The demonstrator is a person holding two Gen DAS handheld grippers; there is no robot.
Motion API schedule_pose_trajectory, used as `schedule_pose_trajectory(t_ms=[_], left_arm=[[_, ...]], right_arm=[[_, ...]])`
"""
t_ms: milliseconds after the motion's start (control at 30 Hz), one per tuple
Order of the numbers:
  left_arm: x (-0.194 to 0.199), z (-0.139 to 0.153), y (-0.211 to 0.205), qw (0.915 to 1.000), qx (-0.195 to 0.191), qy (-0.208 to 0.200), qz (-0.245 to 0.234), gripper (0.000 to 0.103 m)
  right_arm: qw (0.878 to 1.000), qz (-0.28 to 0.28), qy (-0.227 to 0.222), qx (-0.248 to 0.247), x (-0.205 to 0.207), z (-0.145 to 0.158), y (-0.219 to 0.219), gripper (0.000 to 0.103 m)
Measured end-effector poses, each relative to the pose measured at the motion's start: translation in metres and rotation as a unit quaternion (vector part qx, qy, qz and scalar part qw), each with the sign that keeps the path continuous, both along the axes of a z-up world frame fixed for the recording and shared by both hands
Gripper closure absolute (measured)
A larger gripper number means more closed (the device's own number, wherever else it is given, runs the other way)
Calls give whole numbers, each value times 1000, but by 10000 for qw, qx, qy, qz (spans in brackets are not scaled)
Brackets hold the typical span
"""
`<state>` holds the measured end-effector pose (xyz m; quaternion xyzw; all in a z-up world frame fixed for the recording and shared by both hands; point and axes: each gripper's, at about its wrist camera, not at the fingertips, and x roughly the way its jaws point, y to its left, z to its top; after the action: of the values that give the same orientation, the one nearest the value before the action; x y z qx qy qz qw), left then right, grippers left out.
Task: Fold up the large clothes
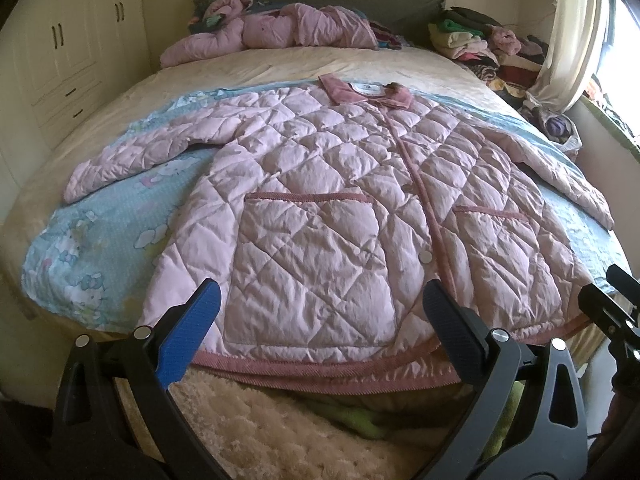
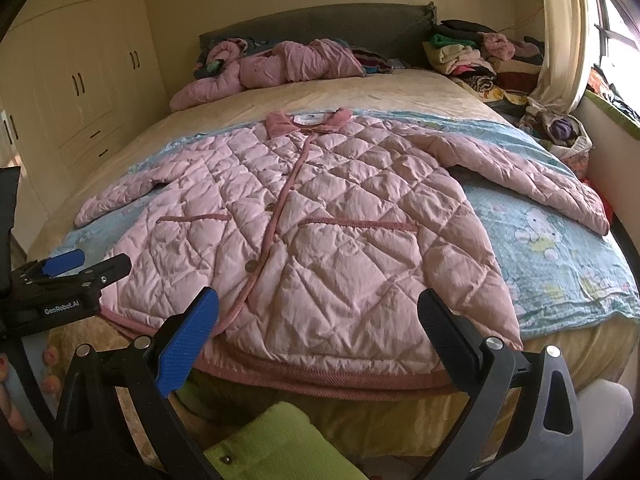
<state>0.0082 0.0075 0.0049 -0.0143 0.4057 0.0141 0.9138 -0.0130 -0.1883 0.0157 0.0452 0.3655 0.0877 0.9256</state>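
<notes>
Pink quilted coat (image 1: 332, 200) spread flat, front up, on blue blanket (image 1: 108, 240) on bed (image 1: 256, 66), collar at 12 o'clock, left claw (image 1: 320, 320) released, right claw (image 2: 318, 320) released, both short of hem at 6 o'clock.

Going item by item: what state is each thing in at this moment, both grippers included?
Pink quilted jacket: spread flat on the bed, front up, buttoned shut, sleeves out to the sides.
Left gripper: open, at the hem, holding nothing.
Right gripper: open, at the hem, holding nothing.
Blue cartoon sheet: spread under the jacket.
Second pink garment: crumpled by the headboard.
Wardrobe doors: shut.
</notes>
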Motion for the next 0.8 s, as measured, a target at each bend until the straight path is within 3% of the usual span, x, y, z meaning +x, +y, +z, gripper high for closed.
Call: schedule_pose_trajectory(t_ms=[567, 800], left_arm=[[48, 18, 7, 9995, 193, -27, 258, 8], [69, 29, 16, 9994, 87, -46, 333, 8]], right_arm=[[9994, 160, -17, 308, 56, 13, 3, 4], [9987, 255, 14, 442, 80, 18, 7, 4]])
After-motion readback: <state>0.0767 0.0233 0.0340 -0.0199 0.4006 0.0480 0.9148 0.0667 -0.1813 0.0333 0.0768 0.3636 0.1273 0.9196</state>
